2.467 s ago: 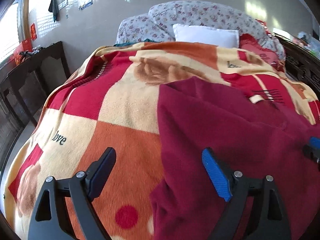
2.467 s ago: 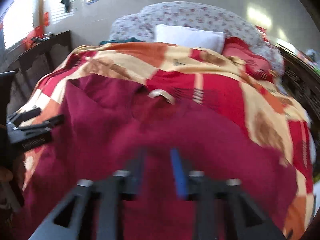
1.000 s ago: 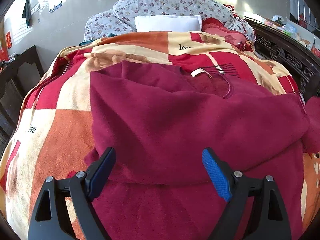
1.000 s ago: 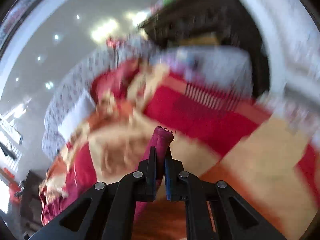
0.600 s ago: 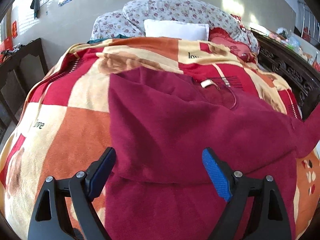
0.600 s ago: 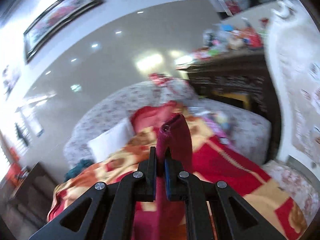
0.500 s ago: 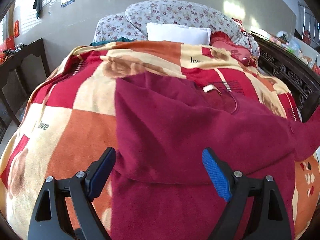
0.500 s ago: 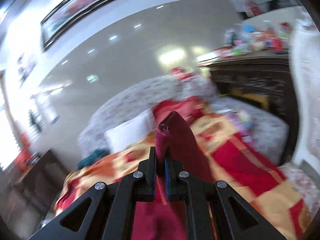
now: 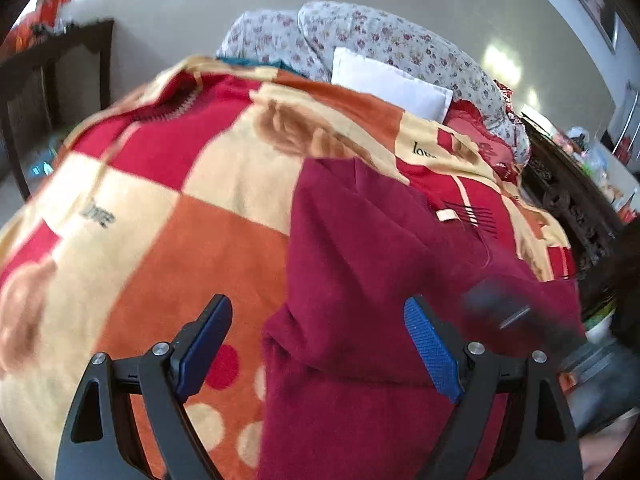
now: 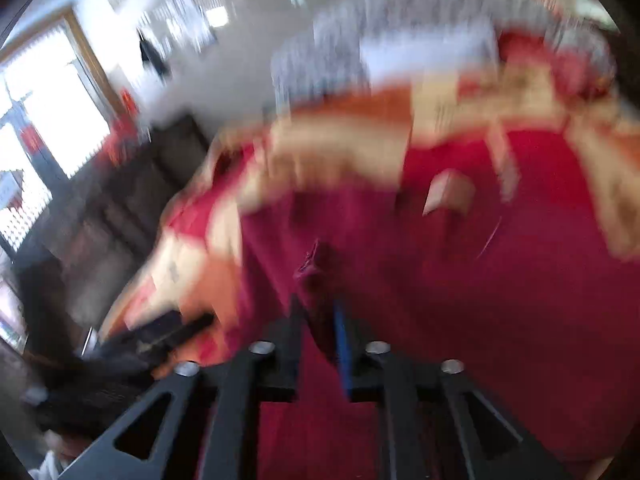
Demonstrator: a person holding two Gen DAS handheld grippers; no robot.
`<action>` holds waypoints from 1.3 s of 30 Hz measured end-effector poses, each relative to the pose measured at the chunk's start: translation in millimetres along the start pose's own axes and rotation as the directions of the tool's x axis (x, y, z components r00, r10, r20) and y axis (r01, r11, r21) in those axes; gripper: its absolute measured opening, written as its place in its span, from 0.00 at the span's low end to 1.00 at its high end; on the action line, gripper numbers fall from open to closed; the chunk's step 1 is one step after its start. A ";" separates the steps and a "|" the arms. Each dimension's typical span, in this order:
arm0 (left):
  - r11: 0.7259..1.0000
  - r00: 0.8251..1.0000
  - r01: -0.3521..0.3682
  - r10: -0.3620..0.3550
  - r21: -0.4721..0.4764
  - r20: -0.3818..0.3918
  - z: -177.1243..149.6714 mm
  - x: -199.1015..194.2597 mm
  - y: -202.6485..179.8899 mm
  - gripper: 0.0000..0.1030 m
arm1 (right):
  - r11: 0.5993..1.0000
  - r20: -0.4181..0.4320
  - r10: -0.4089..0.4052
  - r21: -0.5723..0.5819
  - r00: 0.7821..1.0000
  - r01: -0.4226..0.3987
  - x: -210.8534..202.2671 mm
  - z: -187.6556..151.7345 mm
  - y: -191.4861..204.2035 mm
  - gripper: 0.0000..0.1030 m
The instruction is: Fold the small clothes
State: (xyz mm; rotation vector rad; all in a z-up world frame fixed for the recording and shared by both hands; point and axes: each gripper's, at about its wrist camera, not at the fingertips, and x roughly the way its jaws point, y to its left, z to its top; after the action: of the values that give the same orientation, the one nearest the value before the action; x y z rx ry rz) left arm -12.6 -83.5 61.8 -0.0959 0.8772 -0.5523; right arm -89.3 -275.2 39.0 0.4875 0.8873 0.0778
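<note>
right gripper (image 10: 318, 316) lower, pinching garment (image 10: 480, 300)

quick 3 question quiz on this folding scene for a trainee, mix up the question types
1. True or false: the left gripper has its jaws closed on the maroon garment.
2. What is pinched in the right gripper? A) the white pillow B) a fold of the maroon garment C) nothing
3. Fill in the missing word: the garment lies on a checked blanket printed with the word ____.

Key
1. False: its jaws stand wide open and hold nothing.
2. B: a bunch of maroon cloth sticks up between the closed jaws, though that view is blurred.
3. love
</note>
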 end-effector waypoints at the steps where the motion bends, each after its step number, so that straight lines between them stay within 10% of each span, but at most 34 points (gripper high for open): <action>1: 1.000 1.000 0.013 -0.013 -0.005 -0.009 -0.9 2.5 -0.2 0.85 | 1.000 -0.022 0.015 0.016 1.000 -0.015 2.6 -6.0 -4.8 0.28; 4: 0.999 0.999 0.044 -0.044 0.014 -0.005 -4.1 5.2 -7.2 0.85 | 1.000 0.060 0.012 -0.006 0.998 -0.012 -24.7 -21.3 -9.2 0.43; 6: 0.998 0.999 0.050 -0.050 0.035 -0.006 -6.2 8.1 -15.9 0.85 | 1.000 0.147 0.000 -0.003 0.989 0.001 -54.0 -31.5 -15.7 0.75; 8: 0.997 0.998 0.063 -0.063 0.048 -0.014 -8.0 12.5 -24.5 0.85 | 1.000 0.224 -0.004 0.014 0.975 0.001 -83.6 -42.8 -26.8 0.79; 15: 0.990 0.996 0.052 -0.042 0.132 -0.077 -20.4 46.0 -62.4 0.83 | 0.994 0.277 -0.017 0.112 0.961 -0.014 -121.2 -59.6 -61.5 0.79; 19: 0.982 0.992 0.030 -0.007 0.185 -0.125 -24.3 59.4 -78.4 0.05 | 0.986 0.287 -0.037 0.168 0.957 -0.012 -132.9 -68.7 -77.8 0.79; 29: 0.980 0.994 -0.013 -0.009 0.200 0.109 22.4 -20.8 -60.6 0.05 | 0.964 0.363 -0.258 0.158 0.895 0.213 -177.2 -41.4 -85.4 0.71; 39: 0.976 0.988 -0.151 0.152 0.159 0.005 -1.4 32.7 -8.1 0.05 | 0.898 0.177 -0.436 0.150 0.882 0.414 -111.4 8.2 -132.6 0.40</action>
State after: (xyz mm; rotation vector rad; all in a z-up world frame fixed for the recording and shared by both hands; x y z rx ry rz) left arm -0.4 -106.4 40.3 0.1181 0.8364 -0.4778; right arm -171.6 -425.4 65.8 0.3829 0.7785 -0.4218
